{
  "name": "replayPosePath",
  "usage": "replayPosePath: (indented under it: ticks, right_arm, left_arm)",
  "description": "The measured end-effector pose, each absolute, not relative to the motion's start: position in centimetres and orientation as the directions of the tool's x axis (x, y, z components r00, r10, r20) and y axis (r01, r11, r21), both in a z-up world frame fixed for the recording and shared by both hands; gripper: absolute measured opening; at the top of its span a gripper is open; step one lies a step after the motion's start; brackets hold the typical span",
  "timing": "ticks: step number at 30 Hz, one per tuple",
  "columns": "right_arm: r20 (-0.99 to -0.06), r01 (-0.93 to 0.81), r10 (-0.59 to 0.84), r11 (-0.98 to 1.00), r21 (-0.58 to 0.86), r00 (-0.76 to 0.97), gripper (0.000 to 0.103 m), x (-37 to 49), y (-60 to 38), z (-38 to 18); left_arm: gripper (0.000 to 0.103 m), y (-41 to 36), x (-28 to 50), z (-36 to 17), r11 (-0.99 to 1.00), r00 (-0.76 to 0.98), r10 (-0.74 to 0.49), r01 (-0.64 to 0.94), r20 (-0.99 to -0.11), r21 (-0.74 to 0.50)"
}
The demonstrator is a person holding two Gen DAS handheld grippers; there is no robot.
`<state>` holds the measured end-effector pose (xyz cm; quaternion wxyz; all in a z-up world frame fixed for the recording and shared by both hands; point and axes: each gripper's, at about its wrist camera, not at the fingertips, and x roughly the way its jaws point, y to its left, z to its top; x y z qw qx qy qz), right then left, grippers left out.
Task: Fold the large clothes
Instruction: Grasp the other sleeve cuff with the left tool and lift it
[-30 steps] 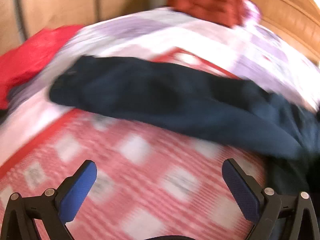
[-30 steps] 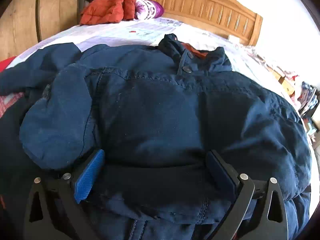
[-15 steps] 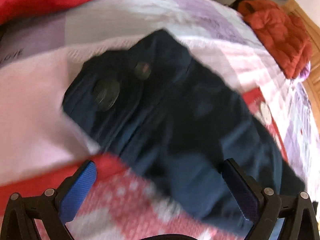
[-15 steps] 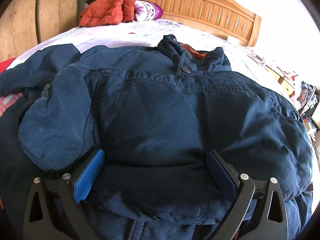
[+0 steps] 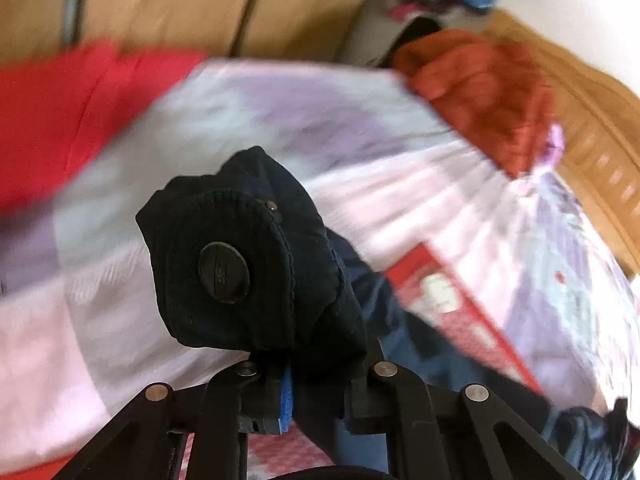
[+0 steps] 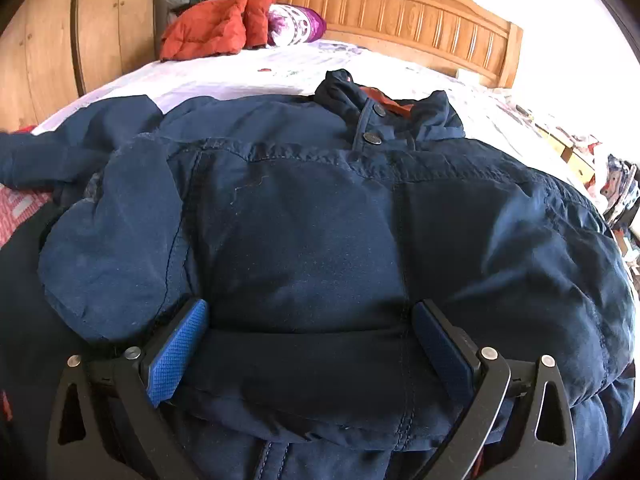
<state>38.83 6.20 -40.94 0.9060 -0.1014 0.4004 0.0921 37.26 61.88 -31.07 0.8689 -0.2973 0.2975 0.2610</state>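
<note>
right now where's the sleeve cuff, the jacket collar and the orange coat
sleeve cuff (image 5: 236,268), left wrist view, on the round snap button
jacket collar (image 6: 380,98), right wrist view, on its orange lining
orange coat (image 6: 216,28), right wrist view, on its quilted middle

- I see the jacket (image 6: 320,220) lying on the bed (image 6: 248,72), collar toward the headboard (image 6: 400,12).
- Behind the jacket, against the headboard, sits a puffy coat (image 6: 216,28), a pillow (image 6: 296,24) just right of it.
- Left of the jacket stands the wardrobe (image 6: 48,52).
</note>
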Motion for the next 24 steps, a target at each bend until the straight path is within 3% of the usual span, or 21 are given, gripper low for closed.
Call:
replayPosePath:
  ticks: [6, 14, 17, 24]
  right_arm:
    - [-0.745, -0.249, 0.098, 0.964, -0.094, 0.660, 0.103, 38.9, 6.1, -40.9]
    - [-0.777, -0.257, 0.100, 0.963, -0.081, 0.621, 0.103, 39.6, 6.2, -40.6]
    - [-0.802, -0.270, 0.157, 0.963, -0.006, 0.577, 0.102, 39.7, 5.1, -38.4]
    - [-0.667, -0.182, 0.153, 0.983, 0.026, 0.729, 0.102, 33.2, -5.3, -30.7]
  left_arm:
    - [0.010, 53.6, 39.2, -22.0, 0.853, 0.807, 0.220, -0.432, -0.548, -0.293]
    - [0.010, 35.4, 44.0, -14.7, 0.938, 0.875, -0.091, -0.085, -0.476, -0.335]
    - [0.010, 28.4, 45.2, -14.6, 0.944, 0.861, -0.179, 0.014, -0.476, -0.330]
    - [0.009, 10.6, 46.1, -20.7, 0.940, 0.752, -0.327, 0.199, -0.572, -0.276]
